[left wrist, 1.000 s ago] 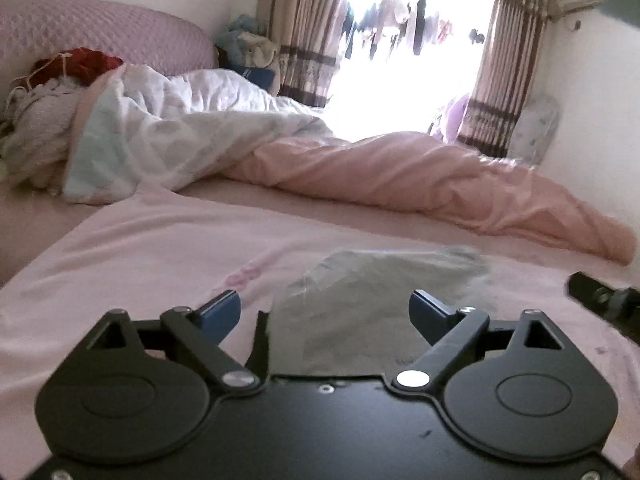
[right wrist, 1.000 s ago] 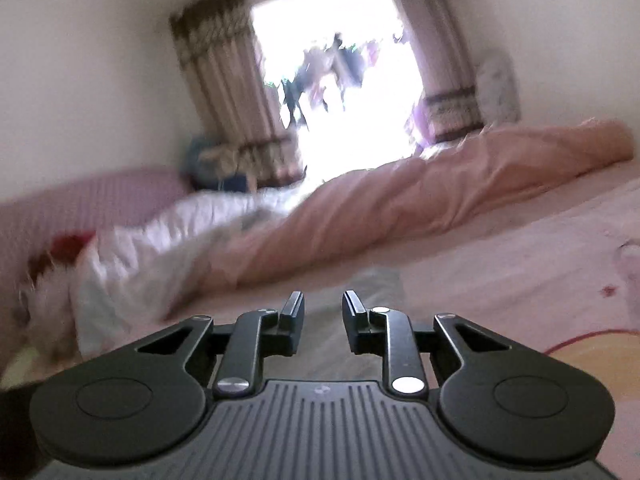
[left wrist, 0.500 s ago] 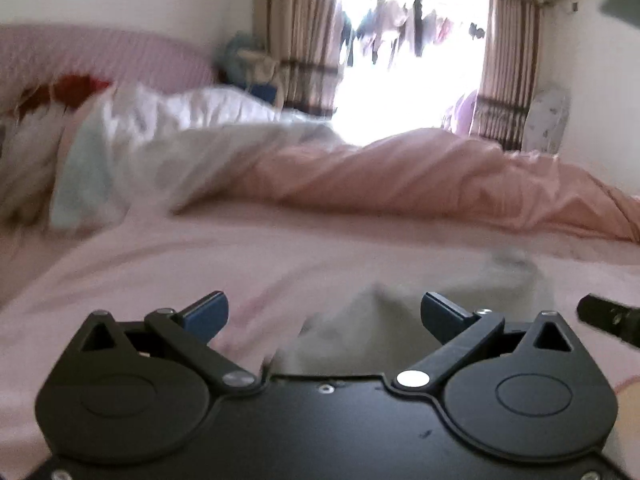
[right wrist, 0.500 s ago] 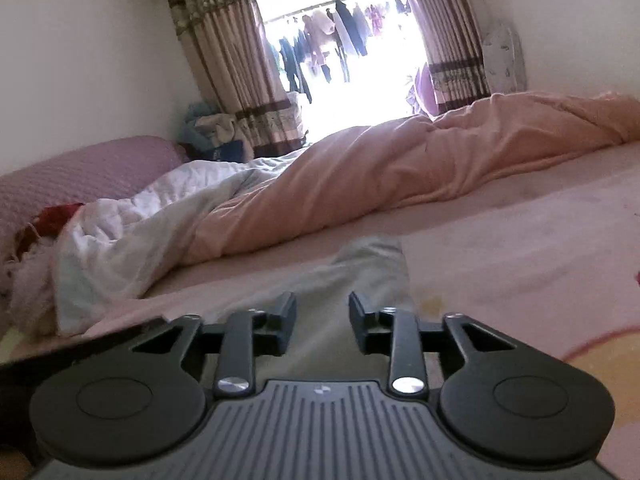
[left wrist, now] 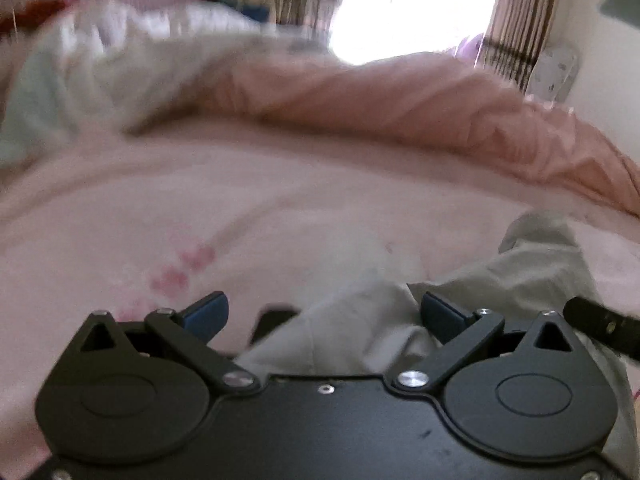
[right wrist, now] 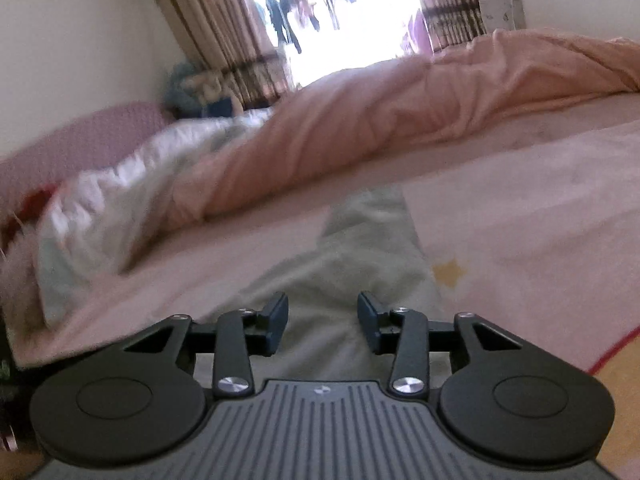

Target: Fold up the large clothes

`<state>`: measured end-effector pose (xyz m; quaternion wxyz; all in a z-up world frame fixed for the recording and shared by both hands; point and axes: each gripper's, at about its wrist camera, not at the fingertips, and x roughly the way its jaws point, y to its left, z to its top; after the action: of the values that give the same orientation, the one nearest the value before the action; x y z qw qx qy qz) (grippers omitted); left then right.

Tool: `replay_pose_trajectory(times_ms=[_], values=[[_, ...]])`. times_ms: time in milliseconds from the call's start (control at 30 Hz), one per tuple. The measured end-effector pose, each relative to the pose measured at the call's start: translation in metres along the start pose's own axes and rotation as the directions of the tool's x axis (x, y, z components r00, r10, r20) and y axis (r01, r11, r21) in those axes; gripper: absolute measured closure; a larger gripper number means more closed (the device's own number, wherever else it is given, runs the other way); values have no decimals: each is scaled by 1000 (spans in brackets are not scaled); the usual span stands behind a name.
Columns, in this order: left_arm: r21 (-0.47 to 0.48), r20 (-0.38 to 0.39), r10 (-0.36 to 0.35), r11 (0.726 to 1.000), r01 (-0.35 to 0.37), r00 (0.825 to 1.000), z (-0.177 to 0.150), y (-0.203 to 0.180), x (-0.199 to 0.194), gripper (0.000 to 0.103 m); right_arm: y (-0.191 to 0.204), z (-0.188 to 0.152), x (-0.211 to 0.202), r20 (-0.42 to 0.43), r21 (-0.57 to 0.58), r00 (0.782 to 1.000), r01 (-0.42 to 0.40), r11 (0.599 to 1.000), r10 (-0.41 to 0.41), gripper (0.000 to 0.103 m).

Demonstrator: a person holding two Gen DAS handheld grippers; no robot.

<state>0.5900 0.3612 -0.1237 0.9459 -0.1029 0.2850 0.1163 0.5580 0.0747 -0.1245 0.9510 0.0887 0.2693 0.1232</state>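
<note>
A pale grey garment (left wrist: 524,268) lies stretched out on the pink bed sheet (left wrist: 240,216). My left gripper (left wrist: 324,314) hovers low over its near left part, jaws wide open and nothing pinched between the blue pads. In the right wrist view the same garment (right wrist: 360,248) runs away from me as a long strip. My right gripper (right wrist: 322,320) is just above its near end, jaws opening, with cloth below the gap but not pressed by the pads. A black tip of the right gripper (left wrist: 596,328) shows at the right edge of the left wrist view.
A rumpled peach duvet (right wrist: 400,112) lies across the far side of the bed, with a white quilt (right wrist: 120,200) to its left near the pink headboard (right wrist: 100,132). Striped curtains (right wrist: 224,32) frame a bright window behind. A yellow patch (right wrist: 620,364) marks the sheet at right.
My left gripper has moved left and lower, so the garment now sits toward the right of its view; its jaws spread a little more. The right gripper's jaws have widened and it has sunk closer to the cloth.
</note>
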Motion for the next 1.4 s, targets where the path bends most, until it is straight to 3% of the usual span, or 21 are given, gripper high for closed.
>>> replay_pose_trajectory(times_ms=[100,167,233,300,367,433,500,533,633,667,700,800,867,967,1067,1133,1233,1333,1400], values=[[45,95,-10,999,5,995,6,-7,-10,0,0,21,9,79,-35,995,70,997,-67,52],[70,86,35,997,-42,996,9,-10,8,0,-9,26,41,35,-46,992,121,992,-120,48],[15,-50,21,1000,-20,999,9,0,40,0,-29,24,80,-93,22,988,128,991,-126,49],[-15,-114,1,1000,-3,993,10,5,54,0,-40,26,87,-107,80,990,98,992,-90,50],[12,-100,13,1000,-12,995,13,1,45,0,-41,32,73,-99,91,992,82,992,-73,53],[101,-85,52,994,-43,995,15,-3,18,0,-39,38,36,-87,125,996,36,991,-26,52],[162,-57,42,986,-33,997,11,1,-20,0,-37,36,-8,-63,106,995,-64,992,71,28],[177,-61,22,984,-11,998,8,6,-39,0,-36,32,-33,-63,71,994,-86,994,91,27],[175,-80,-9,984,23,997,-15,24,-92,0,-30,7,-90,-53,-22,997,-48,999,47,38],[168,-76,-1,986,14,997,-28,27,-111,0,-27,-8,-107,-61,-50,997,-51,997,48,47],[157,-62,5,988,5,998,-42,32,-132,0,-24,-22,-120,-82,-67,995,-68,995,63,53],[158,-61,-25,987,34,998,-90,30,-172,0,-13,-66,-147,-159,-77,972,-186,979,172,52],[172,-113,-17,984,36,993,-116,23,-175,0,-12,-92,-151,-189,-40,971,-154,987,144,53],[133,-116,-13,991,28,993,-149,28,-181,0,-3,-122,-157,-96,-189,991,-113,975,96,53],[59,-149,-38,997,48,988,-151,41,-190,0,4,-111,-164,-123,-173,990,-84,981,64,53],[97,-114,-22,995,33,993,-151,40,-208,0,12,-99,-170,-157,-158,988,-40,987,15,52],[143,-90,8,990,5,996,-158,41,-236,0,29,-101,-188,-180,-233,982,21,972,-64,44],[74,-90,-108,991,115,990,-161,48,-253,0,36,-116,-192,-236,-286,969,5,958,-76,38],[63,-69,-121,990,125,990,-165,46,-253,0,33,-122,-187,-242,-265,967,12,964,-79,36]])
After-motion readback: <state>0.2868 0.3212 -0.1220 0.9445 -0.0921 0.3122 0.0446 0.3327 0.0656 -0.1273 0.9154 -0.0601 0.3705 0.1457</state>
